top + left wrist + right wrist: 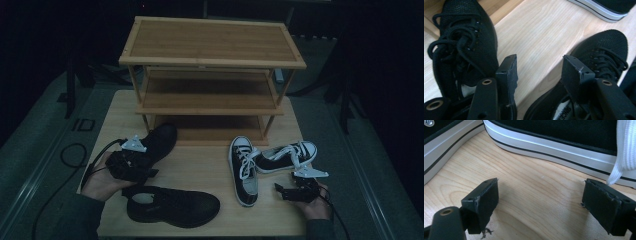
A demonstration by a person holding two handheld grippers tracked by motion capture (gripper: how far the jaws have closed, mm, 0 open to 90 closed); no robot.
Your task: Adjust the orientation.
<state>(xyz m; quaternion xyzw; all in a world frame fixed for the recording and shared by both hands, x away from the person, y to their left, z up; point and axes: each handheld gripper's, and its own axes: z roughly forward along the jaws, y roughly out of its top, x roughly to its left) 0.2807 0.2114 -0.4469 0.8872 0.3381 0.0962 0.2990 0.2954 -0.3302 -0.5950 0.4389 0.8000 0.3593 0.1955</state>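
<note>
Nearest the high camera lies a black mesh sneaker (172, 205) on its sole at the front edge of the tabletop (205, 167), toe to the right, pale insole showing at the collar. Its mate, a second black mesh sneaker (157, 142), sits just behind, toe toward the rack; in the left gripper view its knit upper is fine-pored, with round black laces in loose loops. Left tongs (134, 167) hang between the two, jaws released, flat black pads standing apart over bare wood, nothing between them; left pad just beside the far sneaker's side, contact not resolvable. Right tongs (282, 191) rest low at the right front, jaws released wide, empty, with worn, nicked pad edges in the right gripper view. Just ahead of them: two black canvas sneakers with white rubber sidewalls, thin black stripe, flat white laces. One canvas sneaker (244, 171) lies toe toward the camera; the other canvas sneaker (287, 156) lies crosswise, heel at right, close to its mate's lace area. Behind all stands a three-tier bamboo shoe rack (212, 42), slatted shelves, bottom tier dim and partly hidden by the tiers above. Tabletop is pale grained wood. Surroundings dark, hard to make out.
</note>
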